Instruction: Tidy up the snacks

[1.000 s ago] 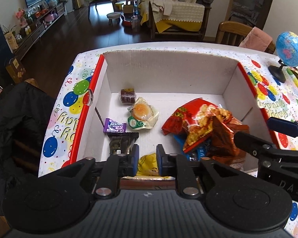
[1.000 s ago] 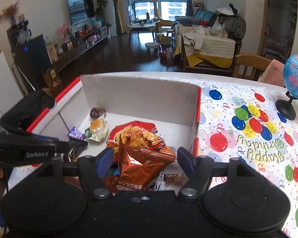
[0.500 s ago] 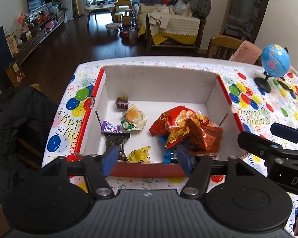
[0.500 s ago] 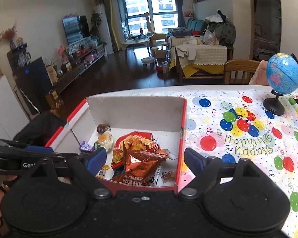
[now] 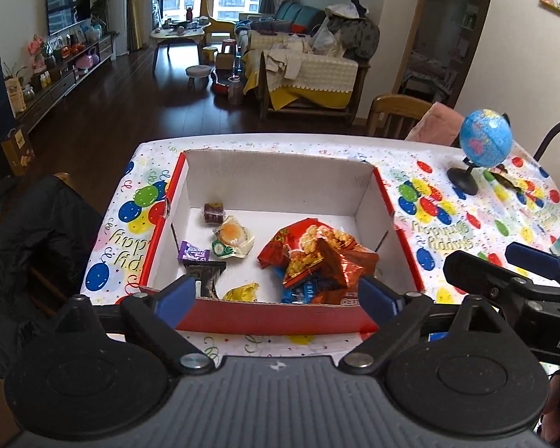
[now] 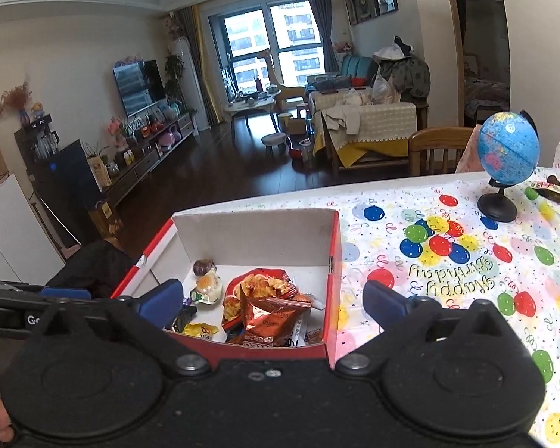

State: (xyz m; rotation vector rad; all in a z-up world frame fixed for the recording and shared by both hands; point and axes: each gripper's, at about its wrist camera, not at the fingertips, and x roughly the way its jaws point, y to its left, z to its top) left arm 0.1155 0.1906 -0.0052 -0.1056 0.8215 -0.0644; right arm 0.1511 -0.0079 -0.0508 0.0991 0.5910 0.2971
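Your left gripper (image 5: 278,296) and right gripper (image 6: 274,298) both hover over the near wall of the red cardboard box (image 5: 280,319), jaws opening wide with nothing pinched between them. The snacks lie inside that box: a red chip bag (image 5: 306,246) toward its right wall, a purple candy (image 5: 193,252) by its left wall, a yellow packet (image 5: 242,291) against its near wall

Your left hand-held gripper (image 5: 278,296) and right hand-held gripper (image 6: 274,298) both hover just above the box's (image 5: 280,183) near wall, jaws opening, nothing between them.
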